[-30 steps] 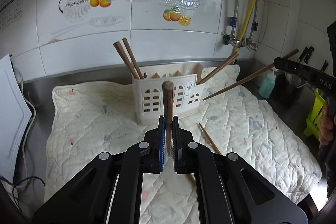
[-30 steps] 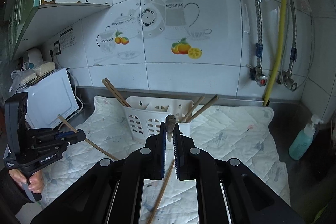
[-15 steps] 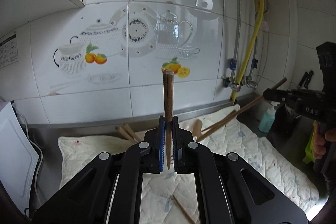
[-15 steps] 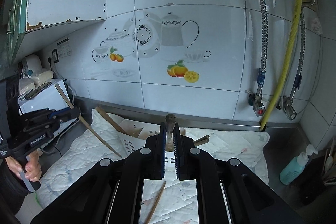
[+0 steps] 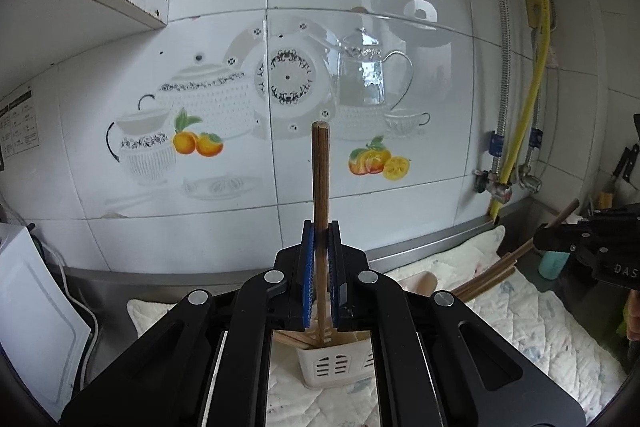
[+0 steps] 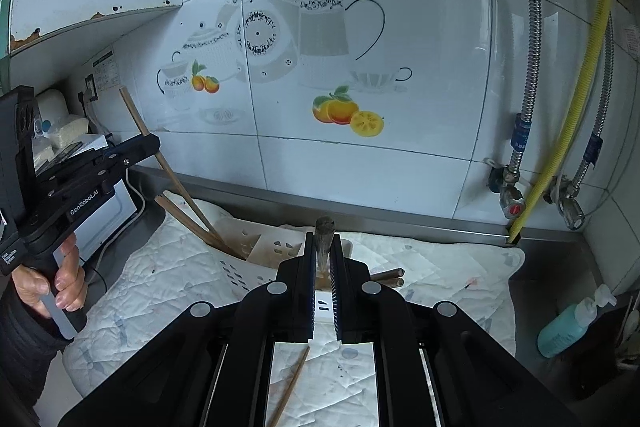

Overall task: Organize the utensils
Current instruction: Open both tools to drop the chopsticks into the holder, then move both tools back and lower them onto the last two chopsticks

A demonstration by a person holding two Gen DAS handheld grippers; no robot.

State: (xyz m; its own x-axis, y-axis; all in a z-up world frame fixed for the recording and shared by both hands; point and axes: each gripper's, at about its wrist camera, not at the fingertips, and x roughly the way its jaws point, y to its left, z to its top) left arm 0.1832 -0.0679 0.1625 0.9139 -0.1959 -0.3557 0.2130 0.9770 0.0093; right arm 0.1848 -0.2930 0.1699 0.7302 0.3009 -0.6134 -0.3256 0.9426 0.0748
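The left gripper [image 5: 320, 259] fingers squeeze a chopstick [image 5: 320, 179]. The right gripper [image 6: 324, 267] fingers squeeze another stick [image 6: 325, 239] above the basket [image 6: 260, 251].

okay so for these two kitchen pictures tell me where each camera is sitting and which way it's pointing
Left wrist view: sits on the left claw, facing the tiled wall; shows that claw shut on an upright chopstick, the white utensil basket below, and the right claw at the right edge.
Right wrist view: sits on the right claw, facing the same wall, angled down at the quilted cloth; shows the left claw and the hand holding it.
Shared: basket, cloth, teapot tiles, yellow hose.
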